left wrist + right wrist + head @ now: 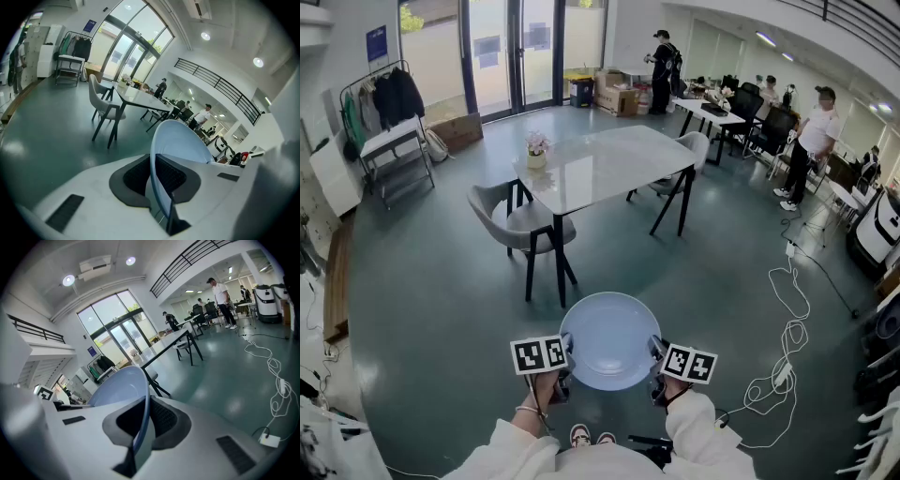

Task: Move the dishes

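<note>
- Pale blue plate (610, 339) in the head view, carried level in mid-air over the green floor (422, 309), near at hand and well short of the table (600, 164).
- Pinched at two opposite edges: left gripper (565, 364) on the left rim, right gripper (656, 364) on the right rim.
- No long axis to speak of on a round plate; line between the two grips running left to right, so both hands equally near and sharing the load.
- Table far ahead, with a grey chair (517, 220) at its near-left side and a small flower pot (536, 150) at its left end; bare top elsewhere.
- In the left gripper view, jaws clamped on the rim, dark pads (136, 176) pressed to either face, plate rising edge-on straight out from the jaws and curving off to the right.
- In the right gripper view, jaws likewise closed on the opposite rim, thin edge sandwiched between the pads (164, 419), hollow of the plate spreading to the left.
- Judged as the carrying stretch: plate lifted, not yet set down anywhere.
- Probably wanted next: forward to the table, both grips level, then down onto the bare top clear of the flower pot.
- Risk of tilt or slip, with only a thin rim held on each side.
</note>
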A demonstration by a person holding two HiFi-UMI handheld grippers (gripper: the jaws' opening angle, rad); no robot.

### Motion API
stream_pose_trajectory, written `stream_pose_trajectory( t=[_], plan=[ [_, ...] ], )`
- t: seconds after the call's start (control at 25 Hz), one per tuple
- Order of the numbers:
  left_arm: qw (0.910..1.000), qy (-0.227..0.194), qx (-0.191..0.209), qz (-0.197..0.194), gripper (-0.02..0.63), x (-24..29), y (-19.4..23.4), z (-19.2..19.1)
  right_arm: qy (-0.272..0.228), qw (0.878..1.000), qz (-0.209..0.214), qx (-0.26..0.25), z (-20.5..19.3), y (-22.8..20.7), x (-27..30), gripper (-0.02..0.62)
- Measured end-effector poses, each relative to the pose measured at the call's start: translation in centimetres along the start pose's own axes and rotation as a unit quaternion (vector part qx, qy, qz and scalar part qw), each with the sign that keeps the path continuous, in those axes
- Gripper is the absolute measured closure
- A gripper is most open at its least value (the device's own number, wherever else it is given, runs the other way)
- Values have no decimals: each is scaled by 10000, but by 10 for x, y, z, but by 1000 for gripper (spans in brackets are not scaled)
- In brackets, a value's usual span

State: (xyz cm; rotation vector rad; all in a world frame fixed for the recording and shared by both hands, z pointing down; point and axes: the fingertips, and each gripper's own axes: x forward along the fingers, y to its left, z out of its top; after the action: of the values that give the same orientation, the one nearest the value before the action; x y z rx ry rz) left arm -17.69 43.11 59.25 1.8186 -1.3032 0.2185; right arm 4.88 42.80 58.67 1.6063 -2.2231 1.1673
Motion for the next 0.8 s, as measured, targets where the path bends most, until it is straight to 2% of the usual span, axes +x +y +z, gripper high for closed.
stream_pose_trajectory(
  t=[0.56,0.8],
  plan=[
    [9999,81,-45,-80,569,3,16,6,21,10000,-71,34,-2,11,11,523],
    [9997,56,118,-186,571,7,18,18,-30,9999,-142,89,1,14,18,523]
  ],
)
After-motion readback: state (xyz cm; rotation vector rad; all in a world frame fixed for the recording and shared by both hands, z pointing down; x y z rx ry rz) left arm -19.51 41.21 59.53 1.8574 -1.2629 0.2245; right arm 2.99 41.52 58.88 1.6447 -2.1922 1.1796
